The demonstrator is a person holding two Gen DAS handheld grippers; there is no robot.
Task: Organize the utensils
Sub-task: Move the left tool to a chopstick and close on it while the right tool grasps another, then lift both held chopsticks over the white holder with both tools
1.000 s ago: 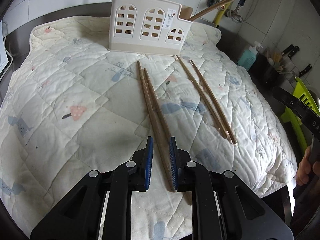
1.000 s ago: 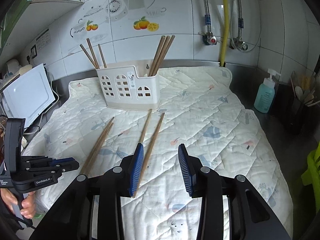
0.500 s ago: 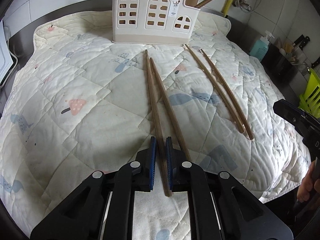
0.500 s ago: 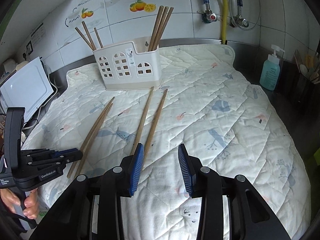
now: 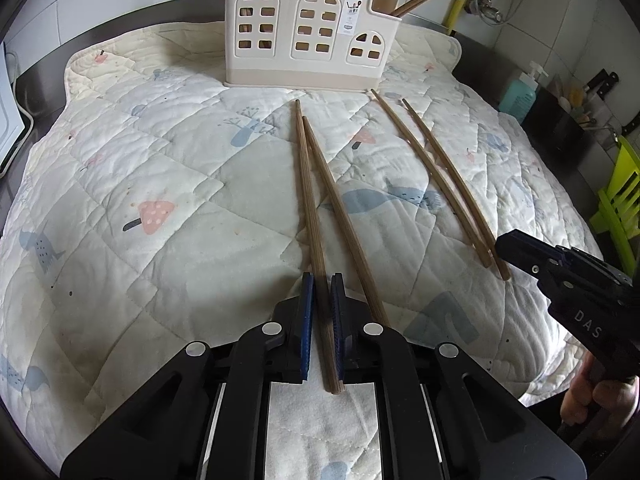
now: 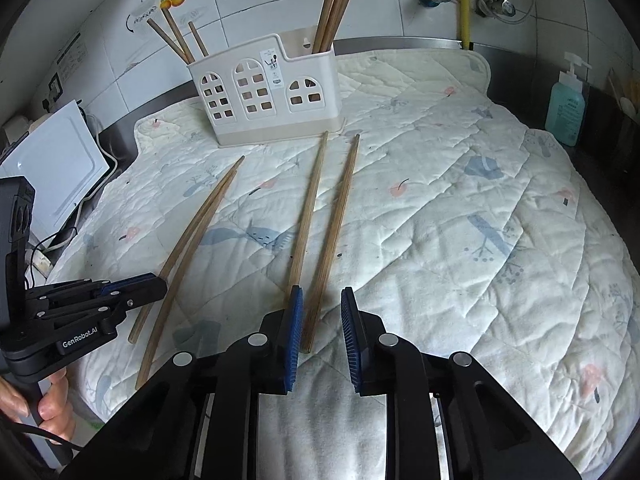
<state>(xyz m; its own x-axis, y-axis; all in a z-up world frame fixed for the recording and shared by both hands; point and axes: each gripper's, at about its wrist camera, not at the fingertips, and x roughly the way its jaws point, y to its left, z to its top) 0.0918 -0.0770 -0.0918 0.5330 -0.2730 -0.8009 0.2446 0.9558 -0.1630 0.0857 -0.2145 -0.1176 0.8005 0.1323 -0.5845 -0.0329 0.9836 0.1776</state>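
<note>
The left gripper (image 5: 320,308) is clamped on the near end of a chopstick (image 5: 310,216); the right gripper (image 6: 322,320), jaws just narrowing, straddles another chopstick (image 6: 334,236) without pinching it. Both look light, stiff and smooth-sided, so near-end grips may pivot. The holder (image 5: 308,32) stands far ahead.
</note>
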